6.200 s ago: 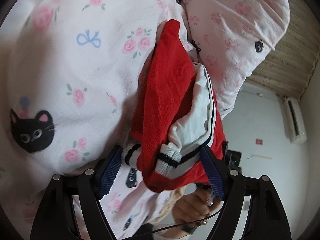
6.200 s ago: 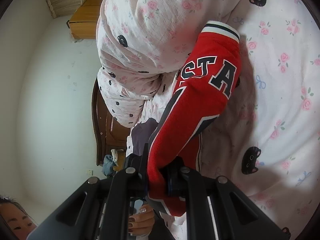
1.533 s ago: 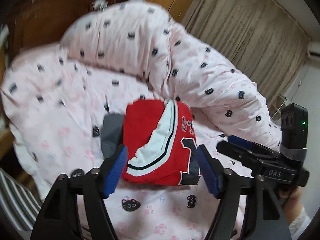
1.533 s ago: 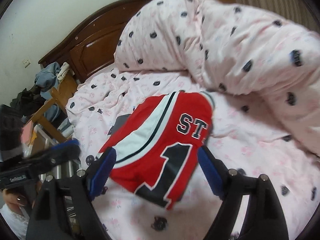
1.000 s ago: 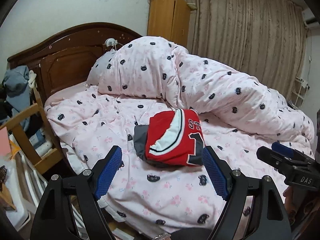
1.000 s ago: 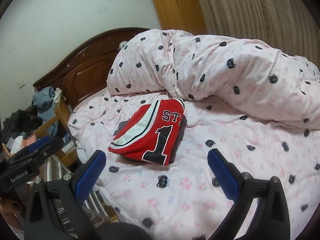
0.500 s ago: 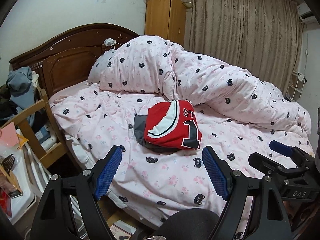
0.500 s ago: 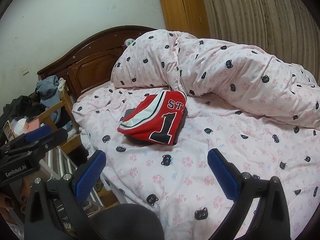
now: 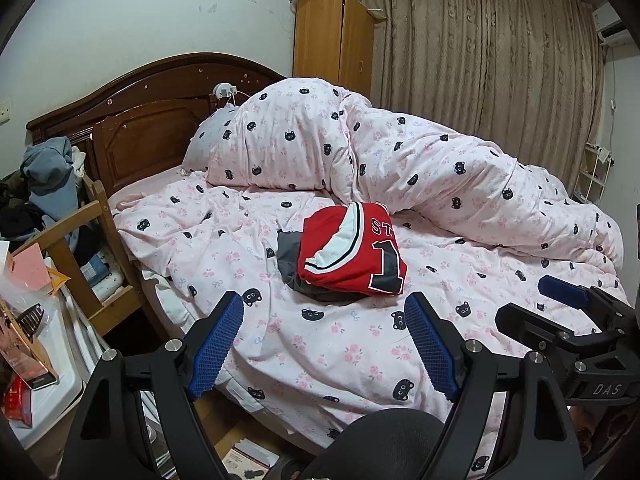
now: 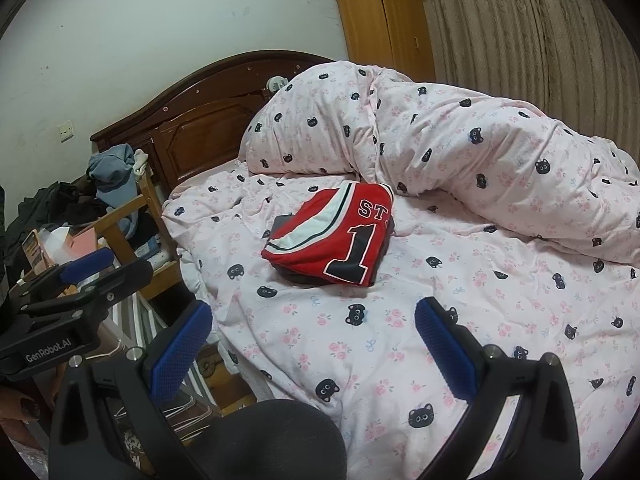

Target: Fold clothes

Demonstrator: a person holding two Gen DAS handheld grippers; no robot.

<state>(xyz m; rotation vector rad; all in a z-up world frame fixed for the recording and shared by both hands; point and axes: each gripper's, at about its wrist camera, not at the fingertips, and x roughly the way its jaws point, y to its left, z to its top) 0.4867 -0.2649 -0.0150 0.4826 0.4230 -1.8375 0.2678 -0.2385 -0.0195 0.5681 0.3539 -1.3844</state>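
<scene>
**Folded jersey at rest on the bed, both grippers drawn clear**

Bedroom with a dark wooden headboard [image 9: 132,112], a pale wardrobe [image 9: 332,40] and drawn curtains [image 9: 488,52]; the working surface is a bed sheet [image 9: 340,344] printed with cat faces and roses. Taking the headboard as landmark: a bunched duvet [image 9: 400,160] in the same print lies just in front of it and trails off to the right, and the red jersey [image 9: 352,256] sits further out, at mid-bed, touching the duvet's near fold.

The jersey is folded into a compact block — number and lettering uppermost — and rests squarely on a folded grey garment [image 9: 290,260], whose edge shows on the side toward the headboard. This stacking reads as deliberate: finished pieces gathered in one pile on a flat, open patch of sheet.

The left gripper [image 9: 324,344] has its blue pads spread wide with nothing between them; the right gripper [image 10: 316,352] is likewise spread wide and empty. Both hang over the bed's near edge, on the far side of the jersey from the headboard and well apart from it — neither touches any cloth. The fold appears complete.
</scene>
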